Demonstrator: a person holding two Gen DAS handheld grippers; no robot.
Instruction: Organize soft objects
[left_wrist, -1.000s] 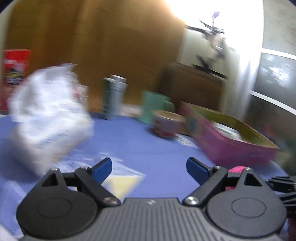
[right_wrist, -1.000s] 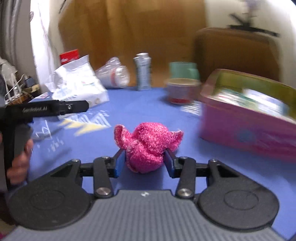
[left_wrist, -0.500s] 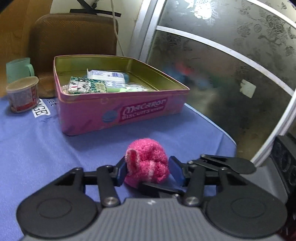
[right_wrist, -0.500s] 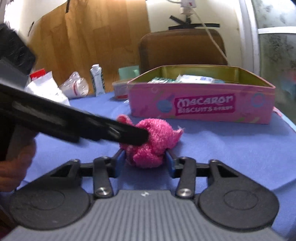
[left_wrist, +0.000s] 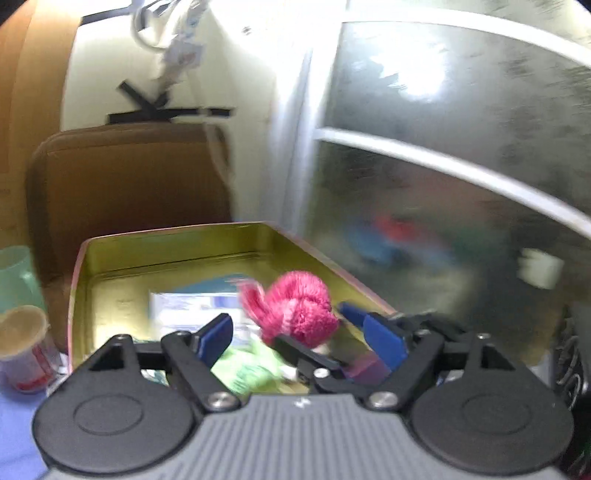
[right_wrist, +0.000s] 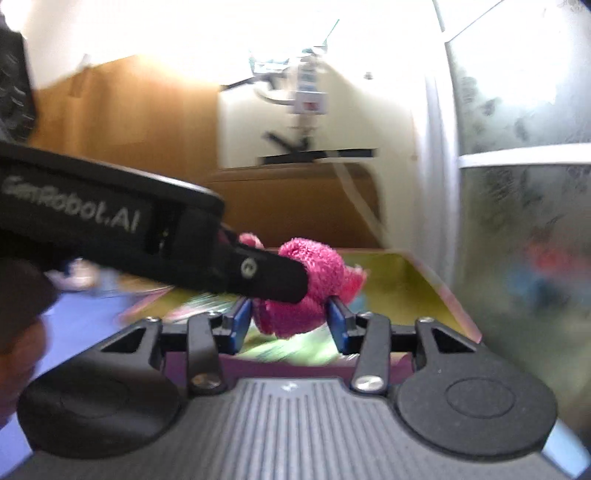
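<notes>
A fuzzy pink soft ball (right_wrist: 295, 291) is clamped between the blue pads of my right gripper (right_wrist: 290, 319), lifted over the open pink biscuit tin (right_wrist: 424, 280). In the left wrist view the ball (left_wrist: 295, 306) hangs above the tin's gold interior (left_wrist: 122, 280), held from the right by the other tool's black fingers. My left gripper (left_wrist: 299, 332) is open, its pads apart on either side of the ball and not touching it. The left tool's black body (right_wrist: 110, 225) crosses the right wrist view and overlaps the ball's left side.
The tin holds paper packets and green wrappers (left_wrist: 243, 369). A small lidded cup (left_wrist: 24, 347) and a green mug (left_wrist: 16, 273) stand left of the tin on the blue tablecloth. A brown chair back (left_wrist: 129, 177) and a frosted glass door (left_wrist: 461, 184) lie behind.
Both grippers rose from the tablecloth to above the tin, carrying the ball with them. My left gripper's pads, close against the ball half a second ago, have spread wide. The right stays clamped.
</notes>
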